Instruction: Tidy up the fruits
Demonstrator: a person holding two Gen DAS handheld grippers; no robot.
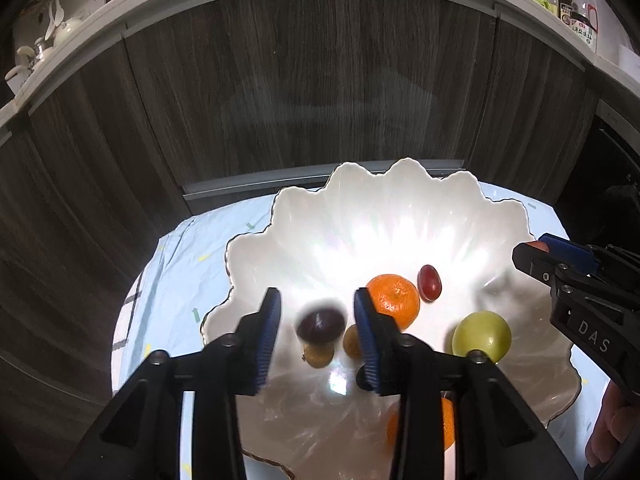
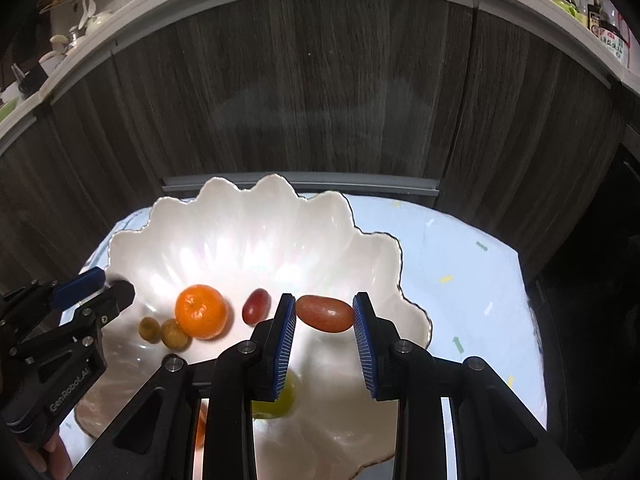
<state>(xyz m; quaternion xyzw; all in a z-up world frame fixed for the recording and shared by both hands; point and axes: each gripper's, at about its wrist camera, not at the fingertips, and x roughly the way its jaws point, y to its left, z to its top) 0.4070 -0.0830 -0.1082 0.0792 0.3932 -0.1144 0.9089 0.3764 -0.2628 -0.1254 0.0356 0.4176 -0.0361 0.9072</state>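
Note:
A white scalloped bowl (image 1: pixel 400 216) (image 2: pixel 248 220) holds an orange mandarin (image 1: pixel 394 300) (image 2: pixel 201 311), a red grape (image 1: pixel 429 282) (image 2: pixel 255 306), a green fruit (image 1: pixel 482 336) (image 2: pixel 280 400), two small brown fruits (image 1: pixel 352 342) (image 2: pixel 175 334) and a second orange (image 1: pixel 446 422). My left gripper (image 1: pixel 318 332) is open over the bowl; a blurred dark purple fruit (image 1: pixel 320 323) is between its fingers, apart from both pads. My right gripper (image 2: pixel 325 344) is open; an oblong red-brown fruit (image 2: pixel 325 313) lies at its fingertips, seemingly loose.
The bowl stands on a pale blue patterned cloth (image 2: pixel 472 280) on a small table. Dark wood cabinet doors (image 1: pixel 300 88) rise right behind it. A countertop above carries bottles (image 1: pixel 580 12) and white crockery (image 1: pixel 48 40).

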